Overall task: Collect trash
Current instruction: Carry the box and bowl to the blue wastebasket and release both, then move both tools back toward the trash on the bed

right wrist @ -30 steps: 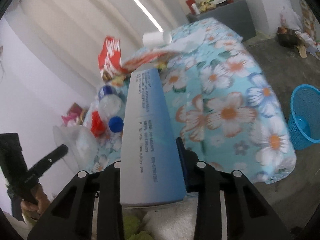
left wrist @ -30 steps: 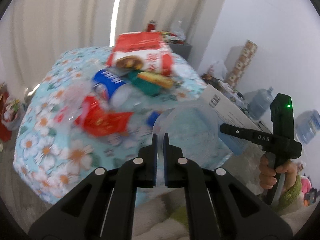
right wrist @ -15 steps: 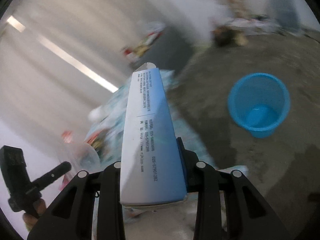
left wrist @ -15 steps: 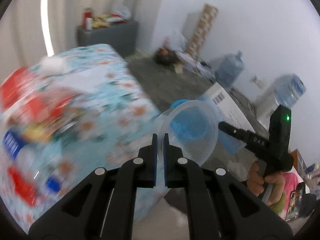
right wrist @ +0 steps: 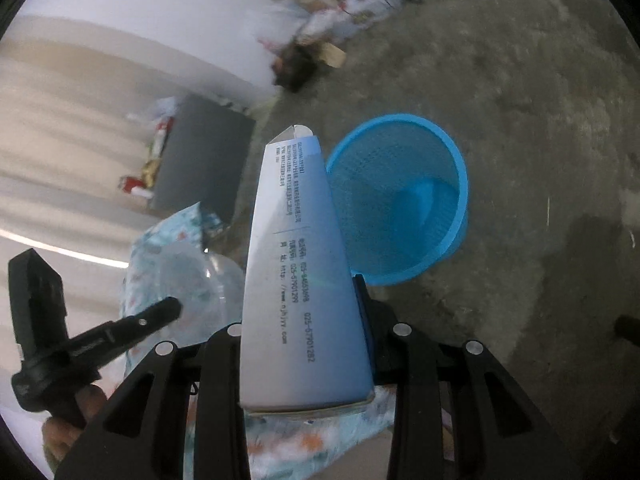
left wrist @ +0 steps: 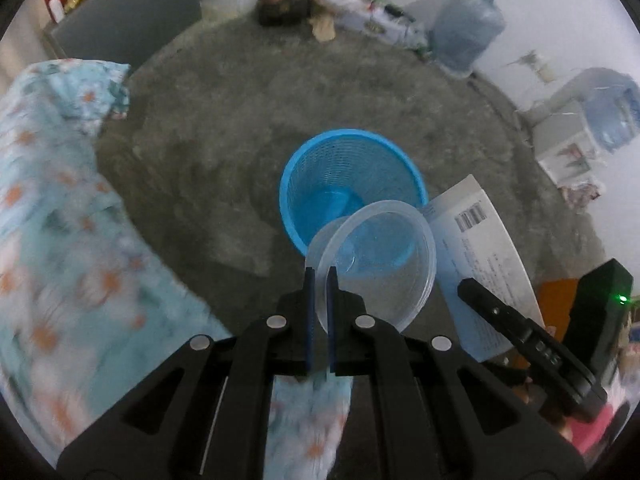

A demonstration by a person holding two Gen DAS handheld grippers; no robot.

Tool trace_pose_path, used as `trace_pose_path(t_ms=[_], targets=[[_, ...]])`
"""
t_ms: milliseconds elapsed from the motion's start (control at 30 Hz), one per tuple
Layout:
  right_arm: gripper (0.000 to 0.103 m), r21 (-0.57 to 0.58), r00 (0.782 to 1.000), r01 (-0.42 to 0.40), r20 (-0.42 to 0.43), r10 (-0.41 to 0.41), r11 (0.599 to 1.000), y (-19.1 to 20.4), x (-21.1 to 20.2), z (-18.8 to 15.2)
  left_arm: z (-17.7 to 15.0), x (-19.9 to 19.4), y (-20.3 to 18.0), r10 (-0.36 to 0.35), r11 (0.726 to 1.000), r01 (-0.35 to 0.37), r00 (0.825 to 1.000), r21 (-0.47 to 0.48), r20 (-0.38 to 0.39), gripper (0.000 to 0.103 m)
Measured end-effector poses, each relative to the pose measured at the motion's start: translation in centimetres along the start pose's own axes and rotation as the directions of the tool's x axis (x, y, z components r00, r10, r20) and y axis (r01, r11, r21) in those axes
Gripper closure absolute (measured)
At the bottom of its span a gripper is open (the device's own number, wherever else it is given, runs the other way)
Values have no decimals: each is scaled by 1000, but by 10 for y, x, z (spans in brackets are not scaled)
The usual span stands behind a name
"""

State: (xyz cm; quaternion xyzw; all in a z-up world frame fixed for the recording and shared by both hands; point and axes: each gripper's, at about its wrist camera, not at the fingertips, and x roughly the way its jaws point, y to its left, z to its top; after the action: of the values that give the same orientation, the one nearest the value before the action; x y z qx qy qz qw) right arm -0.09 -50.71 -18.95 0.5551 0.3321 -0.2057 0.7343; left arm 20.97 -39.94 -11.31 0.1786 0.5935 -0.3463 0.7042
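Observation:
My left gripper [left wrist: 319, 276] is shut on the rim of a clear plastic cup [left wrist: 376, 264], which hangs above a blue mesh trash basket [left wrist: 352, 152] on the floor. My right gripper [right wrist: 304, 292] is shut on a long pale blue and white carton [right wrist: 300, 272] that points toward the same trash basket [right wrist: 404, 200]. In the left wrist view the carton [left wrist: 480, 264] and the right gripper's body sit at the right. From the right wrist, the cup [right wrist: 200, 284] and the left gripper's body show at the left.
A table under a floral cloth [left wrist: 52, 240] fills the left. Grey concrete floor [left wrist: 208, 140] surrounds the basket. Large water jugs [left wrist: 468, 28] and clutter line the far wall, and a dark grey cabinet [left wrist: 128, 20] stands at the back left.
Both grippers swung away from the littered table and tipped downward, each keeping its item. The blue basket, off to the side before, is now right under the cup and carton.

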Motion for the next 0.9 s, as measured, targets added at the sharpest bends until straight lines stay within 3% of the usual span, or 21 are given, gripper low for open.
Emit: trace_pose_path(t_ms=[133, 167, 200, 233, 300, 533, 633, 767, 900], targets=[[68, 2, 998, 65, -9, -65, 998, 1, 38, 33, 44, 40, -5, -20, 1000, 20, 1000, -21, 10, 96], [59, -2, 997, 83, -2, -83, 997, -1, 46, 45, 49, 44, -8, -18, 1000, 18, 1000, -18, 19, 78], [46, 3, 995, 102, 4, -102, 995, -4, 50, 52, 55, 47, -10, -7, 1000, 7, 999, -12, 32, 67], [42, 12, 992, 123, 10, -123, 992, -8, 55, 60, 59, 48, -12, 13, 1000, -12, 998, -16, 64, 53], [41, 18, 988, 153, 22, -153, 988, -13, 56, 64, 60, 43, -16, 20, 1000, -18, 993, -22, 117, 51], [41, 1, 988, 105, 112, -104, 995, -13, 10, 44, 39, -11, -32, -54, 998, 50, 981, 24, 184, 43], [39, -33, 984, 101, 153, -95, 994, 0, -19, 27, 20, -46, -33, -122, 993, 119, 976, 25, 180, 42], [27, -149, 976, 141, 189, -112, 979, 37, -45, 7, -15, -98, -20, -149, 989, 147, 962, 28, 227, 38], [14, -294, 956, 215, 259, -139, 931, 92, -70, -25, -65, -147, 9, -116, 993, 118, 960, 6, 255, 34]])
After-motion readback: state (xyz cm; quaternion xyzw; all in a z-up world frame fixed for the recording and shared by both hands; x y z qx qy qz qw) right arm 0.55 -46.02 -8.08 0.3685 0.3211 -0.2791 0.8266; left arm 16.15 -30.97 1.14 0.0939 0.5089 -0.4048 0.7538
